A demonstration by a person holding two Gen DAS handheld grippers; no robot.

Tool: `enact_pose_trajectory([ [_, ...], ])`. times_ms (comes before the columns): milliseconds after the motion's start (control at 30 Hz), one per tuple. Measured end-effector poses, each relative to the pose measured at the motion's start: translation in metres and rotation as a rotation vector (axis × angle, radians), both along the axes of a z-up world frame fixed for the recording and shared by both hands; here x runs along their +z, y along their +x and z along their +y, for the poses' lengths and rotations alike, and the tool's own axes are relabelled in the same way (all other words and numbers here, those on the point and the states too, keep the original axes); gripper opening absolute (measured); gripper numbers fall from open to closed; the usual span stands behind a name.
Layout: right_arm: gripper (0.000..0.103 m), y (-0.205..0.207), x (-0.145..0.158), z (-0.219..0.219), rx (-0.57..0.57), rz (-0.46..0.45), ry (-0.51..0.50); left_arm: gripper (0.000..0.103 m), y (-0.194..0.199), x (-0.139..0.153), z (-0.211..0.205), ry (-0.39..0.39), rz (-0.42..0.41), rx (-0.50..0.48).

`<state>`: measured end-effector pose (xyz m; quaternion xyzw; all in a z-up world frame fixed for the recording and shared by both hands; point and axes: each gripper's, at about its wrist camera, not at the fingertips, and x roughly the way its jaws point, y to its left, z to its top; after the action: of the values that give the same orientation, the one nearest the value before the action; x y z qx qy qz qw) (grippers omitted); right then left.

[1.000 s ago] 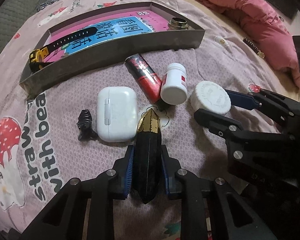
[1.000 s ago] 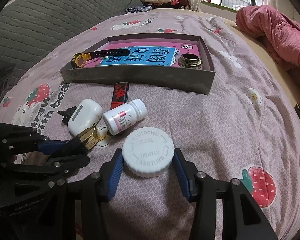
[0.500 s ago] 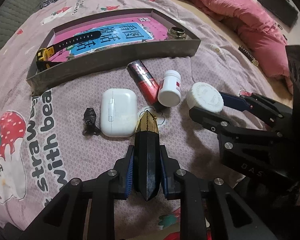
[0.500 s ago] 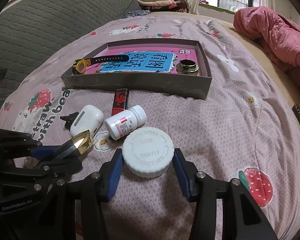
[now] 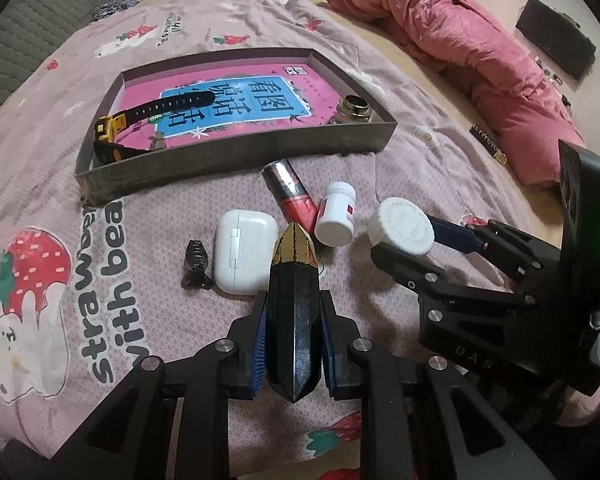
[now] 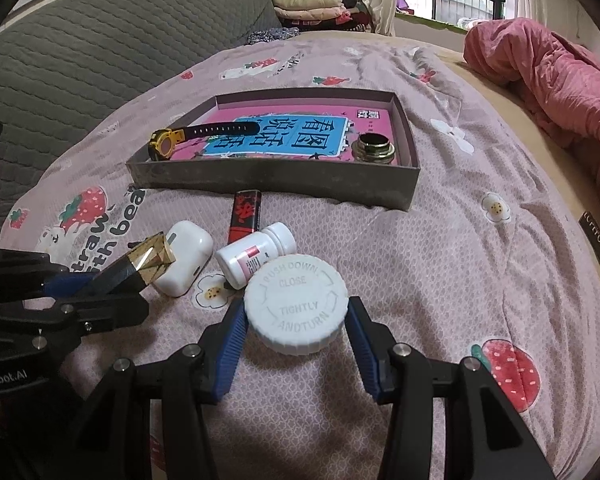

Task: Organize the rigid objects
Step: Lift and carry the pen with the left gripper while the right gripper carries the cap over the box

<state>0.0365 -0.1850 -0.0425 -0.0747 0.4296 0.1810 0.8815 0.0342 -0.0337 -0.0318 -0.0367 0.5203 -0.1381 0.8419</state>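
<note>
My left gripper (image 5: pixel 294 344) is shut on a black faceted tube with a gold tip (image 5: pixel 294 280), held above the bedspread; it also shows in the right wrist view (image 6: pixel 140 264). My right gripper (image 6: pixel 296 340) is shut on a white screw cap (image 6: pixel 296 306), which also shows in the left wrist view (image 5: pixel 402 226). On the bedspread lie a white earbud case (image 5: pixel 244 250), a small white pill bottle (image 5: pixel 336 214), a red tube (image 5: pixel 294 192) and a small black clip (image 5: pixel 196 260). A shallow grey box (image 5: pixel 236 156) beyond them holds a watch (image 5: pixel 148 116) and a brass ring (image 5: pixel 354 106).
The box has a pink and blue printed floor (image 6: pixel 292 136). A pink duvet (image 5: pixel 460 40) is heaped at the far right. A grey quilted headboard (image 6: pixel 80 60) runs along the left. Folded clothes (image 6: pixel 312 6) lie at the far end.
Both grippers have lifted and drawn back from the loose objects, each keeping its hold. The box and items on the bedspread have not moved.
</note>
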Motion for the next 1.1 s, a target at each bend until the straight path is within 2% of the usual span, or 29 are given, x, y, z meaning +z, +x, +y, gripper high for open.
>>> enact_pose_trajectory([
  [1100,0.05,-0.004,0.034,0.012,0.018,-0.093,0.036,0.023,0.009,0.028,0.04,-0.053,-0.107,0.112],
])
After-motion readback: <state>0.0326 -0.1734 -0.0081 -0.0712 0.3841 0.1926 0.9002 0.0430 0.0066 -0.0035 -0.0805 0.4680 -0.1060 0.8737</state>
